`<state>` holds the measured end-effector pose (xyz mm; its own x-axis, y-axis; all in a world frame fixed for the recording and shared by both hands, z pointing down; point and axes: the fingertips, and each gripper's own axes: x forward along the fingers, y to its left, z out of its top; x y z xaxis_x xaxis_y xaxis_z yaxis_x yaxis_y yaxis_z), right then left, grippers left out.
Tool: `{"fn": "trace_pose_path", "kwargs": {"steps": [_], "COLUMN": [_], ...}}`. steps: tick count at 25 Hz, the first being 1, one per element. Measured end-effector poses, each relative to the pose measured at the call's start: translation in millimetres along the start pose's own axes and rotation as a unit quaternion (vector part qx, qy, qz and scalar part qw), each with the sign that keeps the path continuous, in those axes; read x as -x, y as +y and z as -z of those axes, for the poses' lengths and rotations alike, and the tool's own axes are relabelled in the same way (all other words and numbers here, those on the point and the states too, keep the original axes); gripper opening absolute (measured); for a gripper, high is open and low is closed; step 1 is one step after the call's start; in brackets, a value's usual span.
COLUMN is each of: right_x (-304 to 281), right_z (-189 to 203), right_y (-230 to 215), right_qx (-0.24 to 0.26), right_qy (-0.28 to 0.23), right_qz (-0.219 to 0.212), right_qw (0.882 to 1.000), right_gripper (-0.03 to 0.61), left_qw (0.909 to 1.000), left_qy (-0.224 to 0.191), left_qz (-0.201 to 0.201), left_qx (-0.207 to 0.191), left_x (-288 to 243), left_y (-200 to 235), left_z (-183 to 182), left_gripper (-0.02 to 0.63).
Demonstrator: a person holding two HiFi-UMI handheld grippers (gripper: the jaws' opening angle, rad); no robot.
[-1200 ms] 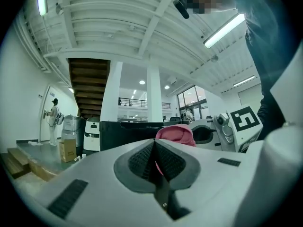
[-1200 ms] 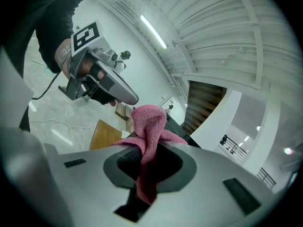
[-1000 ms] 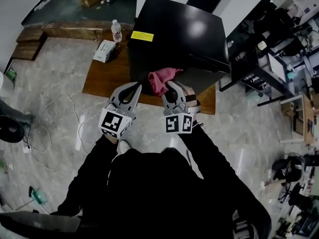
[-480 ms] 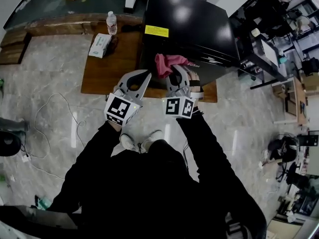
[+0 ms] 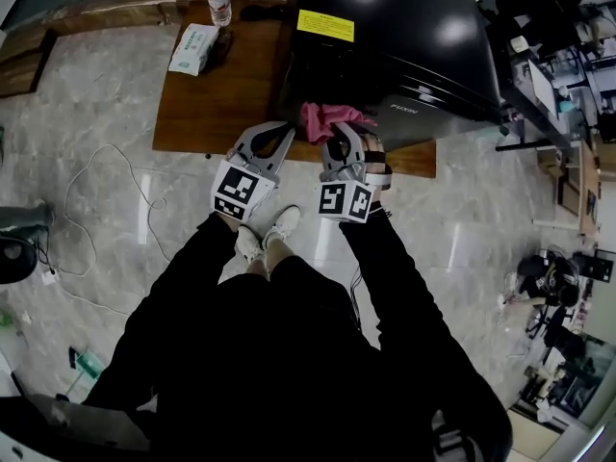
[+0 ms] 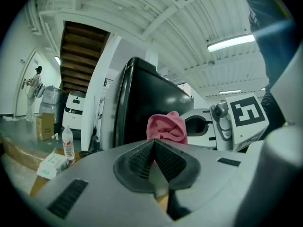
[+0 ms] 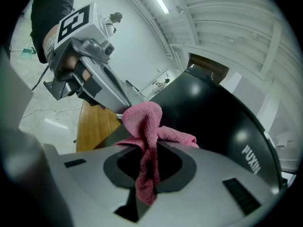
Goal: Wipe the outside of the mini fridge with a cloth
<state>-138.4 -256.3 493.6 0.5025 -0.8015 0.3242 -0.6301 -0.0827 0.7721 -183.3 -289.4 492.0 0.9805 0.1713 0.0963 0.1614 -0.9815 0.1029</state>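
While L of fridge (image 5: 385, 46): bottle (image 5: 219, 0), tissues (image 5: 192, 47).

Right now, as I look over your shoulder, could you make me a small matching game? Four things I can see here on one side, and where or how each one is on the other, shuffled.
Things:
1. pink cloth
2. left tool
3. water bottle
4. mini fridge

Place or state:
A. shut, with nothing in it
B. black, with a yellow label on top
C. pinched in the right tool
D. upright on the wooden board

Pairs: 1-C, 2-A, 3-D, 4-B
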Motion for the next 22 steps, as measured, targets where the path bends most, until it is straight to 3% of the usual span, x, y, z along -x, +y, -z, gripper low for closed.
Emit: {"fn": "trace_pose_path", "kwargs": {"steps": [11,22], "right_x": [-54.8,-88.6], "right_z": [73.2,138.8], "right_y": [110.7,196.6], "right_qx": [-0.024,-0.041], "right_qy": [0.039,0.102], "right_qz": [-0.083,-0.193], "right_qw": [0.995,0.975], "right_gripper": [0.052,0.052], "left_qw": [0.9959,0.9824], "left_qy": [0.08,0.176], "left_qz": [-0.022,-0.028], "left_qx": [0.034,0.055], "left_x": [-29.0,-50.3], "left_y": [27.6,36.6], "left_z": [119.6,212.6], "left_gripper": [0.005,0.005]}}
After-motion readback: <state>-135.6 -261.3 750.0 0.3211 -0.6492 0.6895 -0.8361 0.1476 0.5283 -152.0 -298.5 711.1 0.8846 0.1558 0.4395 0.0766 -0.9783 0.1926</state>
